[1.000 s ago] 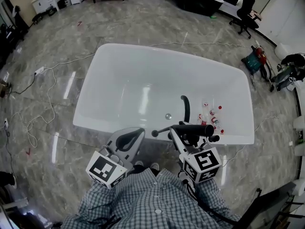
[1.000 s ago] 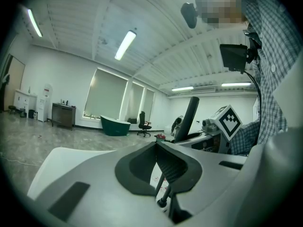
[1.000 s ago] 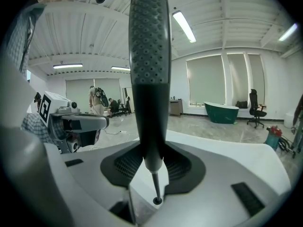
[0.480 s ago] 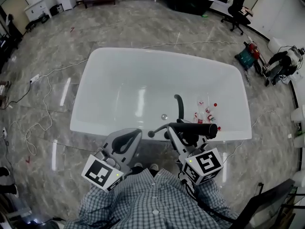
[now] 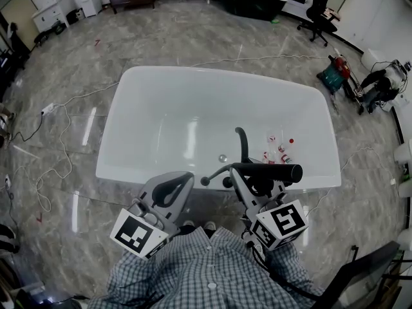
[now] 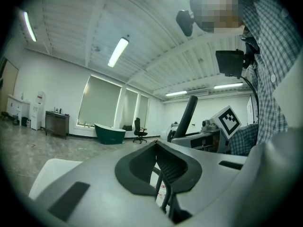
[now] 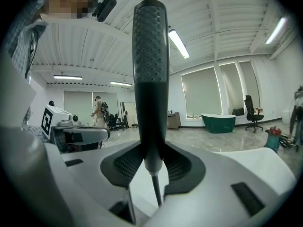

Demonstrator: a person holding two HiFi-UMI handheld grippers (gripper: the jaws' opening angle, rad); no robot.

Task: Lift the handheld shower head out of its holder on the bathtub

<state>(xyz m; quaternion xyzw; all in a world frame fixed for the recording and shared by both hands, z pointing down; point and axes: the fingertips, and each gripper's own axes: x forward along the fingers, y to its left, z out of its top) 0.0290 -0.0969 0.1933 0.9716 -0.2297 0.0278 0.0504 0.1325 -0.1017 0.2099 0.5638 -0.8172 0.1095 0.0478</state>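
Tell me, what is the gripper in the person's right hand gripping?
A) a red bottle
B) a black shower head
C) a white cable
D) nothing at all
B: in the right gripper view, the right gripper has its jaws closed on the black, dimpled shower head, which stands up between them.

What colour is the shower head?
The shower head is black, seen best in the right gripper view.
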